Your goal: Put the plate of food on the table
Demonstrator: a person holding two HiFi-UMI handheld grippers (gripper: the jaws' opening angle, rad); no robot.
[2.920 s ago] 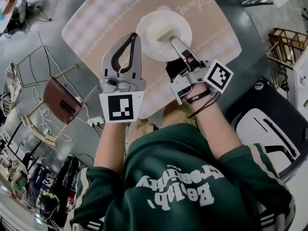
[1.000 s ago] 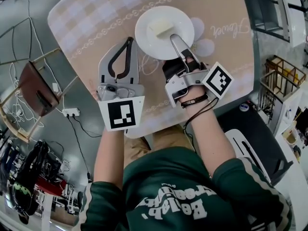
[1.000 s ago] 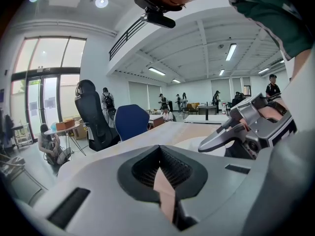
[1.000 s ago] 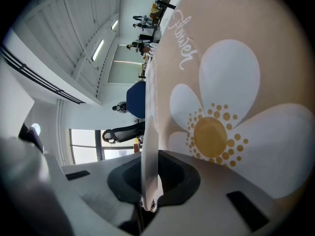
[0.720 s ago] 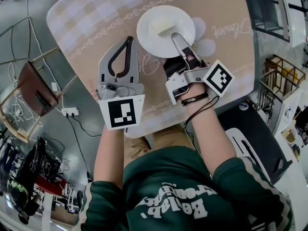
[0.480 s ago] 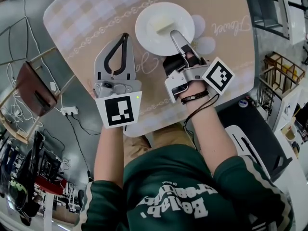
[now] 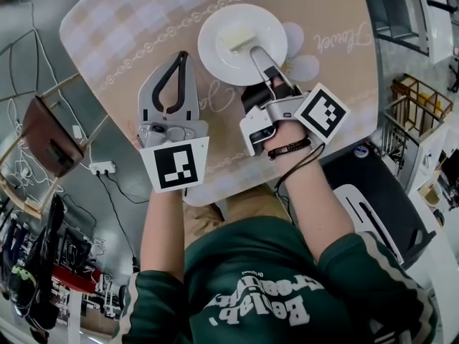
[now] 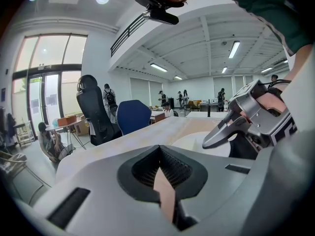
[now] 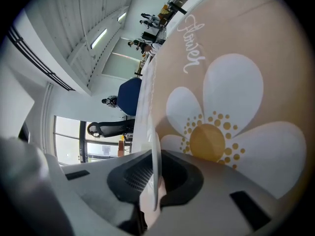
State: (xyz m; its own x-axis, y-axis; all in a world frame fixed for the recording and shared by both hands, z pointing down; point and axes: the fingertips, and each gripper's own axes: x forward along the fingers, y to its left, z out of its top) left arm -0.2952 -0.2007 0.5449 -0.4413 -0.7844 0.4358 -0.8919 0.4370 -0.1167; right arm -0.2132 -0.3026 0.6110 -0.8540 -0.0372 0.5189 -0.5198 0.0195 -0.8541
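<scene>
Vs. approx. 3 s ago, the counter [image 7: 129, 20] fills more of the head view, so the plate [image 7: 215, 63] seems brought lower over it. It is now at top centre, just left of the flower print [image 7: 305, 67], and in the last sec. it hardly shifted. I judge the set-down nearly done; contact is not sure.

Right gripper [image 7: 256, 51]: fingers clamped on the plate's near rim. Left gripper [image 7: 179, 57], centre-left: fingers closed, nothing inside.

The plate is round, so no long axis; it lies level, face up. The food [image 7: 235, 39] runs lower left to upper right.
</scene>
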